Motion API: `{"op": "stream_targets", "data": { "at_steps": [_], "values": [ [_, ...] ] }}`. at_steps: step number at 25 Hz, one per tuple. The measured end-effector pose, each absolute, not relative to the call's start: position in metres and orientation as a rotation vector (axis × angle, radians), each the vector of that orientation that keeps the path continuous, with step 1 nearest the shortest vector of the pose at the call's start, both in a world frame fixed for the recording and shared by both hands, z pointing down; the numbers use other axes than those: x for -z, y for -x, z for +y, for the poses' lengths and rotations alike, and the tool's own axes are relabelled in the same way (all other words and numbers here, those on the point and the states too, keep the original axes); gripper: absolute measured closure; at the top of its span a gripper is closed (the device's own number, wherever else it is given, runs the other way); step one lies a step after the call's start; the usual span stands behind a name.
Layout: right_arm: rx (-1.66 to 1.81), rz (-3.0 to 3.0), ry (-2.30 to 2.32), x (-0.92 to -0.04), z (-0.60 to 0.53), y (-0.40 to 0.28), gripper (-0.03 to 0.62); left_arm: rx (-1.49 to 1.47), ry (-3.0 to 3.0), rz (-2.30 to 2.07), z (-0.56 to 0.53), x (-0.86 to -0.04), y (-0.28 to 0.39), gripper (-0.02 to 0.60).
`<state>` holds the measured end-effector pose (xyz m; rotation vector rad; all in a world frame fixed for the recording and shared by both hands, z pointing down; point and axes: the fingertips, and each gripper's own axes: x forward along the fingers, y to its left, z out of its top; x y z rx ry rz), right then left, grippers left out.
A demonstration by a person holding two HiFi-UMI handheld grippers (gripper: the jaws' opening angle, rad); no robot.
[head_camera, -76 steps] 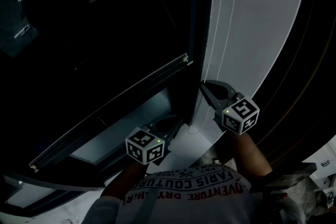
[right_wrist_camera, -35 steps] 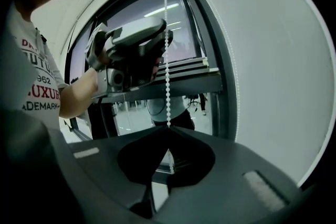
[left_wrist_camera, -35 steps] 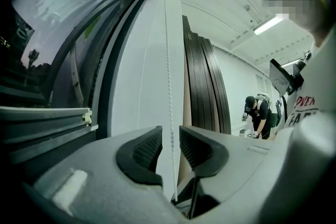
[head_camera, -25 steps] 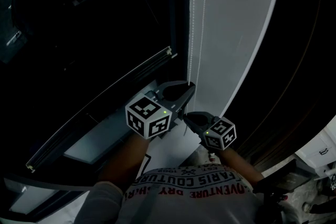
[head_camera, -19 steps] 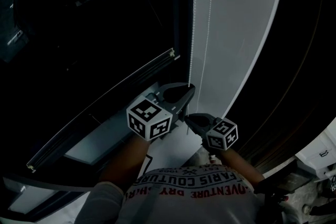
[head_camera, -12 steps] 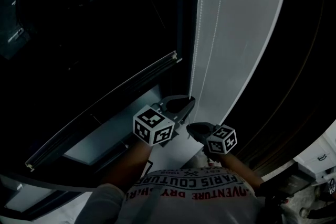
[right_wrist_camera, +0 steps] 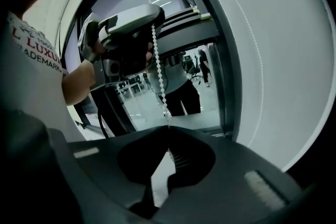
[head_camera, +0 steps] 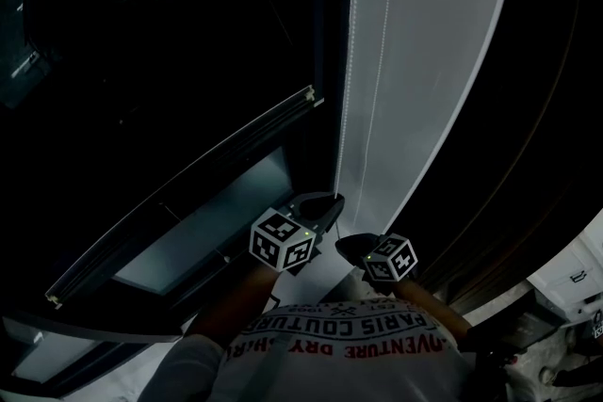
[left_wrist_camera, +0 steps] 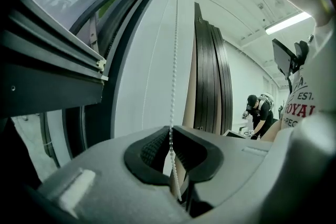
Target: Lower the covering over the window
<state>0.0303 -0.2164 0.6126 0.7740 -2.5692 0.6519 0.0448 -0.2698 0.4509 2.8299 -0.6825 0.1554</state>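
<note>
Beside the dark window [head_camera: 188, 61], the left tool [head_camera: 330, 201] and the right tool [head_camera: 345, 245] are both closed on the bead chain [head_camera: 346, 89] of the white blind [head_camera: 424, 61]; better to pull straight down, without jerks.

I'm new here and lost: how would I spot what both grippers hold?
Start at the white blind hanging right of the dark window. Down its left edge runs a thin bead chain, clamped low by the left gripper and right gripper. Unlike the flat blind, it is a string of tiny beads.
</note>
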Motion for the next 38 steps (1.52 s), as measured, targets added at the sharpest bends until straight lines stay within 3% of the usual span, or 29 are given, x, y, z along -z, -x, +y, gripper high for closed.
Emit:
{"op": "stream_targets", "data": {
  "at_steps": [4, 8, 14, 20, 23, 27, 38],
  "values": [
    [-0.678, -2.566, -0.769, -0.614, -0.215, -0.036, 0.581, -0.111, -2.821, -0.715, -0.272, -0.452, -0.041, 0.56],
    [-0.634, -2.614, -0.832, -0.585, -0.234, -0.055, 0.495, -0.101, -2.82, -0.718, -0.276, -0.453, -0.038, 0.56],
    [-0.422, -2.821, -0.944, -0.452, -0.268, -0.082, 0.491, -0.094, -2.812, -0.666, -0.27, -0.453, -0.048, 0.56],
    [-0.195, -3.018, -0.84, -0.341, -0.272, -0.049, 0.483, -0.096, -2.836, -0.625, -0.261, -0.453, -0.063, 0.56],
    [-0.115, -3.009, -0.841, -0.334, -0.278, -0.036, 0.477, -0.098, -2.84, -0.625, -0.26, -0.452, -0.064, 0.56],
    [-0.106, -3.019, -0.848, -0.333, -0.279, -0.033, 0.577, -0.098, -2.836, -0.643, -0.263, -0.452, -0.061, 0.56],
    [-0.194, -2.97, -0.862, -0.381, -0.285, -0.033, 0.579, -0.205, -2.805, -0.694, -0.273, -0.499, -0.054, 0.56]
  ]
}}
